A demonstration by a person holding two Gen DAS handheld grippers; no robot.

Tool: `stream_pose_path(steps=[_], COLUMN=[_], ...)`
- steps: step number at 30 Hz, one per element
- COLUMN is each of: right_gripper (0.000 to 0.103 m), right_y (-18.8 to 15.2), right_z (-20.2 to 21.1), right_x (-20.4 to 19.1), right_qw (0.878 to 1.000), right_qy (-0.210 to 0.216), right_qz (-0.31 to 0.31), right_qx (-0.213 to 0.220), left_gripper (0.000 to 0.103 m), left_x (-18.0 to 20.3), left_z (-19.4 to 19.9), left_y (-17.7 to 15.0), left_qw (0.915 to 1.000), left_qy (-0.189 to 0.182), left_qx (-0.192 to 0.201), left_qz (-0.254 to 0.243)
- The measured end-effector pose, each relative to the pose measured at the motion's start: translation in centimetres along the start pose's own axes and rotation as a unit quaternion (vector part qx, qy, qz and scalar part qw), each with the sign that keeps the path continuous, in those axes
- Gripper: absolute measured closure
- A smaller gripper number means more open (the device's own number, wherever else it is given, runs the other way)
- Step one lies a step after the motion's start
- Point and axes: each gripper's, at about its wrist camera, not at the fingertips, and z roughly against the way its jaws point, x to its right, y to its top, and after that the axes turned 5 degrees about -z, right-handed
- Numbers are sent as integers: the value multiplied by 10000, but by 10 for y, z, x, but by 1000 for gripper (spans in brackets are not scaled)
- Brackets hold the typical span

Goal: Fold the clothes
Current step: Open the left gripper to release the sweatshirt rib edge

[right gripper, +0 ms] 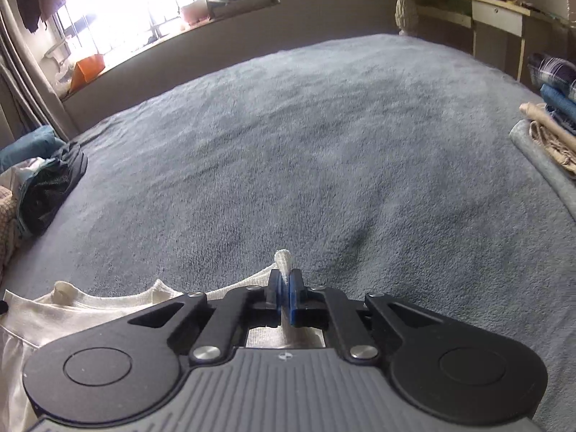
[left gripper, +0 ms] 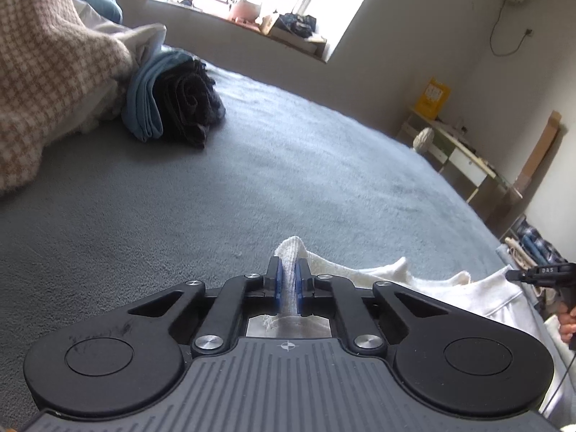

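A white knitted garment [left gripper: 450,289] lies at the near edge of a grey-blue bed cover [left gripper: 288,165]. My left gripper [left gripper: 287,270] is shut on one corner of it, and a tuft of white cloth pokes up between the blue pads. In the right wrist view the same white garment [right gripper: 90,306] spreads out to the left, and my right gripper [right gripper: 287,277] is shut on another pinch of its edge. The right gripper's tip [left gripper: 532,275] and a hand show at the far right of the left wrist view.
A pile of unfolded clothes sits at the left: a checked beige blanket [left gripper: 46,72], light blue cloth [left gripper: 144,93] and a dark rolled item [left gripper: 190,97]. Folded clothes [right gripper: 550,118] are stacked at the right. A desk [left gripper: 464,154] and a window sill [left gripper: 252,21] lie beyond the bed.
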Motion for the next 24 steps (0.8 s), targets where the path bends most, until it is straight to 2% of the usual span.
stream_pose_path(steps=[4, 7, 14, 20, 24], right_gripper=[100, 100, 100, 101, 101], right_y=[5, 12, 14, 13, 9], right_z=[21, 18, -2, -4, -17], right_x=[0, 0, 5, 13, 18], right_qw=[9991, 9985, 9983, 9978, 9981], right_qy=[62, 49, -57, 17, -16], right_qz=[-77, -71, -171, -287, -326], right_qx=[422, 536, 557, 601, 514], left_gripper=[98, 98, 98, 98, 98], left_x=[1, 1, -4, 0, -4], left_z=[5, -1, -16, -18, -37], left_y=[4, 9, 10, 15, 10], left_qw=[9997, 9997, 9997, 9997, 9997], left_qy=[9, 48, 157, 72, 212], left_qx=[198, 207, 126, 214, -37], left_qz=[116, 123, 161, 69, 83])
